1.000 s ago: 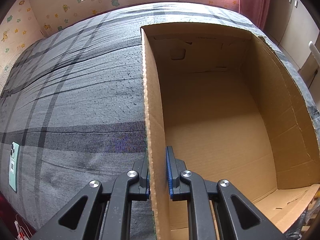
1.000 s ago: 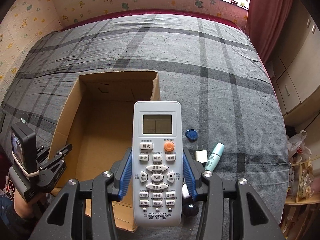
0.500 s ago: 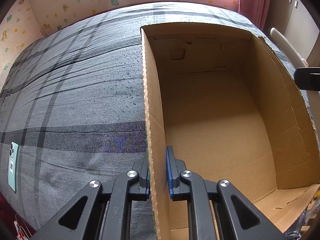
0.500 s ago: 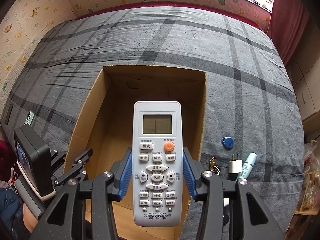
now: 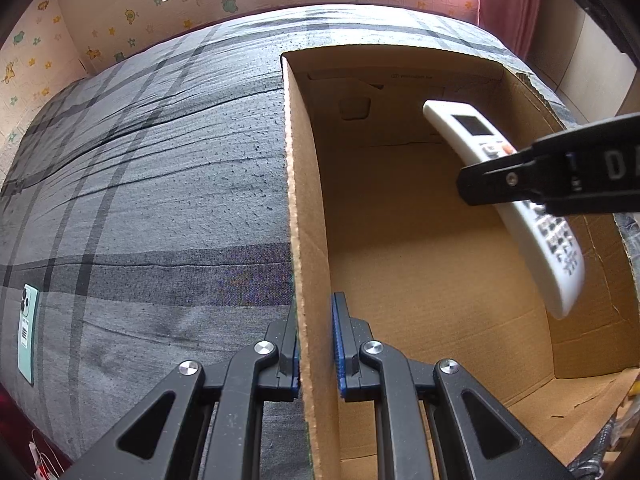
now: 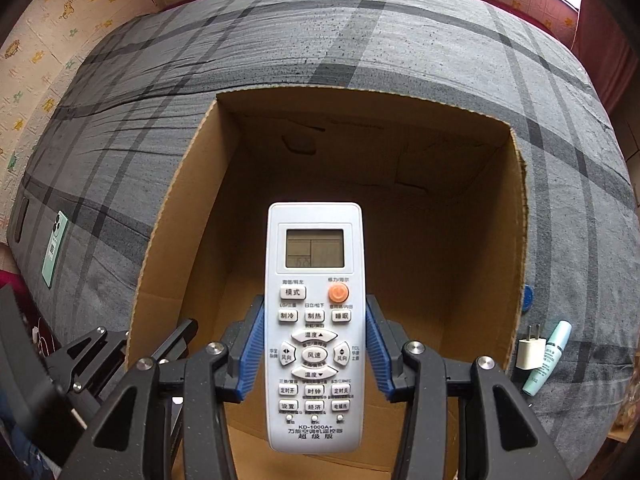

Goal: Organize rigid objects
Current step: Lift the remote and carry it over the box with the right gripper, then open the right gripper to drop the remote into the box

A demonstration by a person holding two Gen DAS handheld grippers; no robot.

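Note:
An open cardboard box (image 5: 432, 264) (image 6: 496, 240) sits on the grey plaid bed. My left gripper (image 5: 315, 344) is shut on the box's left wall (image 5: 308, 240), one blue pad on each side of it. My right gripper (image 6: 315, 350) is shut on a white air-conditioner remote (image 6: 315, 320), its blue pads pressing the remote's long sides. The remote (image 5: 516, 204) hangs over the inside of the box, tilted, display end towards the far wall. In the left wrist view the right gripper's fingers (image 5: 520, 176) reach in from the right. The box floor under the remote is bare.
A mint-green phone (image 5: 27, 332) (image 6: 54, 254) lies at the bed's left edge. Right of the box lie a white plug adapter (image 6: 530, 350), a pale blue tube (image 6: 550, 358) and a blue key fob (image 6: 527, 298) partly hidden by the wall. Wallpapered walls and a red curtain (image 5: 508, 4) ring the bed.
My right gripper has carried the remote leftwards and down, from beside the box's right wall to over its inside. The left gripper has kept still on the box wall.

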